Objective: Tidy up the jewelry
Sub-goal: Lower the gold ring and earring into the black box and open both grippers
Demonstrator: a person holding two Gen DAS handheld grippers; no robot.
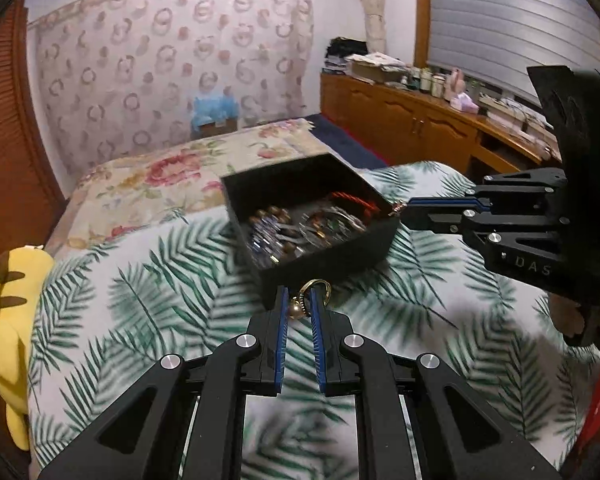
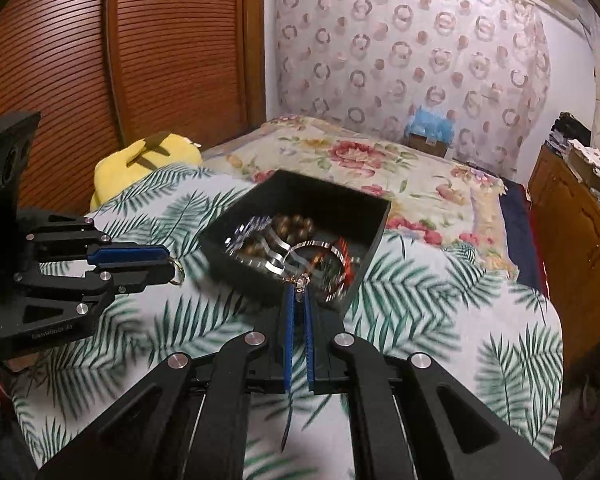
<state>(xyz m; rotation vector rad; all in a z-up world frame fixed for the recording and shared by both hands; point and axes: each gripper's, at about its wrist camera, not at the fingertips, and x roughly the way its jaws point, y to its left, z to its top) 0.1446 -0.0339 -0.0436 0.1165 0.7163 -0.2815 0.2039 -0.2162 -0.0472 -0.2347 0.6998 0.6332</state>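
Observation:
A black open box holding several bracelets, beads and a watch sits on the palm-leaf bedcover. In the left wrist view my left gripper is shut on a gold ring, just short of the box's near wall. The same gripper and ring show at the left of the right wrist view. My right gripper is shut on a small rose-gold piece at the box's near corner. It reaches in from the right with that piece over the box's rim.
The palm-leaf cover lies over a bed with a floral quilt behind it. A yellow plush toy lies at the bed's left edge. A wooden cabinet with clutter on top runs along the right, and a slatted wooden door stands on the left.

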